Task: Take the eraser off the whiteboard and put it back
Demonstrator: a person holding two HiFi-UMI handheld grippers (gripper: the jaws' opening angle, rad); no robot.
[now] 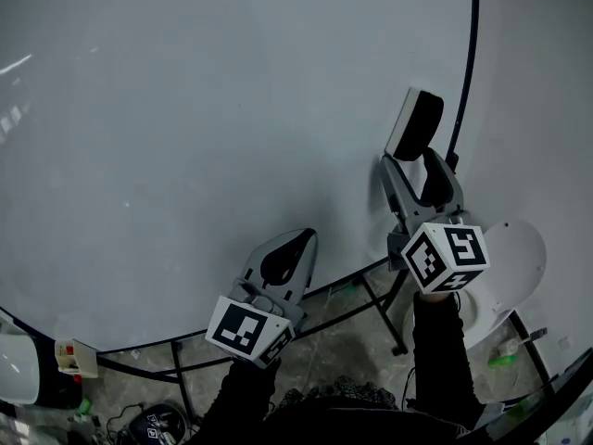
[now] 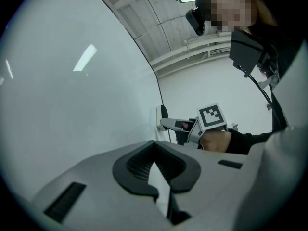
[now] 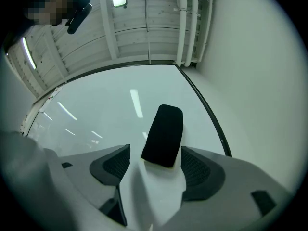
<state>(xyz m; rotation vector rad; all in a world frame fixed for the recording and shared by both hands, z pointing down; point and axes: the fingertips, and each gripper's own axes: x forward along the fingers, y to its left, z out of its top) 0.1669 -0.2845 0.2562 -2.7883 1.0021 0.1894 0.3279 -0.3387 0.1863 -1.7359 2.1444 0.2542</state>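
Right claw (image 1: 414, 176) gapes, eraser (image 3: 163, 134) apparently stuck on whiteboard (image 3: 106, 124) ahead.

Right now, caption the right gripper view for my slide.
Open right gripper faces the black eraser on the whiteboard.

whiteboard (image 1: 232, 109) cut off at the head view's top and left edges, eraser (image 1: 414, 125) underside unseen

On the head camera I see the black eraser (image 1: 415, 125) lying against the whiteboard (image 1: 204, 137), close to its dark right edge. My right gripper (image 1: 416, 169) sits just below the eraser with its jaws apart. My left gripper (image 1: 295, 247) is lower and to the left, pointing at bare board with its jaws together.
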